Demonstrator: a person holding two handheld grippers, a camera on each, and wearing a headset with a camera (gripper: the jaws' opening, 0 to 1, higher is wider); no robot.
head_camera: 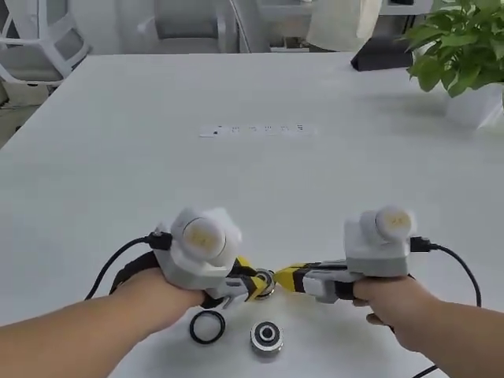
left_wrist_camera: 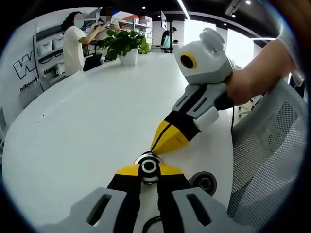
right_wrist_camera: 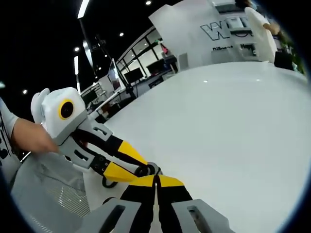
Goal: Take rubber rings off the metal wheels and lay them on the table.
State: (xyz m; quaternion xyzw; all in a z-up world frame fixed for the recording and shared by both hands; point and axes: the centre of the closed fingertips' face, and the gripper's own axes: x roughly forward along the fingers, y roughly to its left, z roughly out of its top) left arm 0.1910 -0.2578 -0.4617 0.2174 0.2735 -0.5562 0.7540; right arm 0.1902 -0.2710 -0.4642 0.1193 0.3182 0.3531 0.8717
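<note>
On the table [head_camera: 236,181], near its front edge, a loose rubber ring [head_camera: 207,326] lies left of a metal wheel [head_camera: 267,336]. Just behind them, a second wheel [head_camera: 264,282] sits between the left gripper [head_camera: 253,287] and the right gripper [head_camera: 280,279]. A potted plant [head_camera: 461,47] stands at the far right.

The left gripper [head_camera: 258,285] and right gripper [head_camera: 282,279] are wearing pale grey shells with yellow round spots and yellow-black jaws. Black cables [head_camera: 116,258] are hanging out at 9 and 3 o'clock.
</note>
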